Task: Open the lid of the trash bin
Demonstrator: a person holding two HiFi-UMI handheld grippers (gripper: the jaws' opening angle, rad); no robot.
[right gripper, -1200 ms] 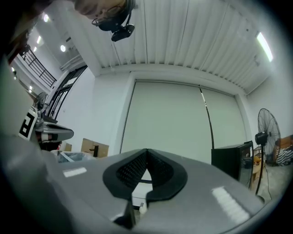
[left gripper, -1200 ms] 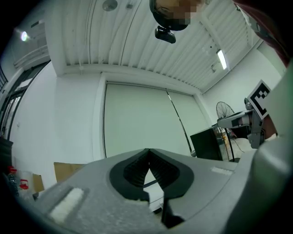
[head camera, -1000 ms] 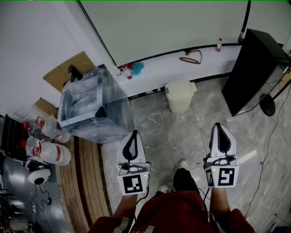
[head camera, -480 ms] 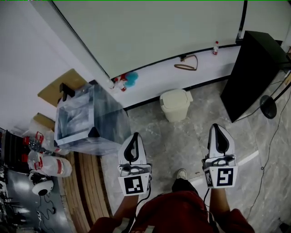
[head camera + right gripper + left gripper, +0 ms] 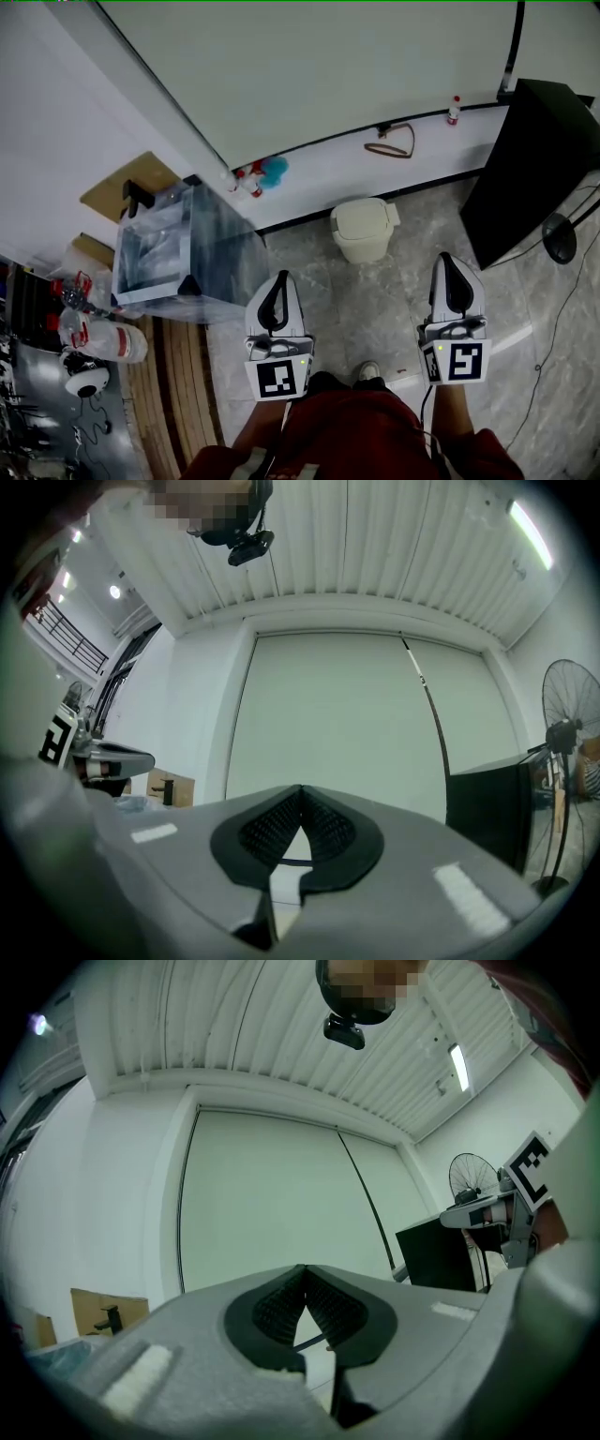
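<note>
A small cream trash bin [image 5: 363, 228] with its lid down stands on the grey stone floor by the white wall ledge. My left gripper [image 5: 278, 282] is held level, below and left of the bin, jaws shut and empty. My right gripper [image 5: 455, 265] is held level, below and right of the bin, also shut with nothing in it. Both are well short of the bin. In the left gripper view the left gripper's [image 5: 305, 1271] pads meet at the tips; in the right gripper view the right gripper's [image 5: 301, 791] pads meet too. The bin is hidden in both gripper views.
A large clear plastic box [image 5: 178, 253] stands at the left beside wooden slats [image 5: 183, 375]. A black panel [image 5: 530, 159] leans at the right, with a fan base [image 5: 560, 236] and cable beyond it. Small bottles and a cord lie on the ledge [image 5: 375, 155].
Both grippers and the person have moved forward toward the wall. The bin sits nearer the grippers in the head view. Jaws stayed shut.
</note>
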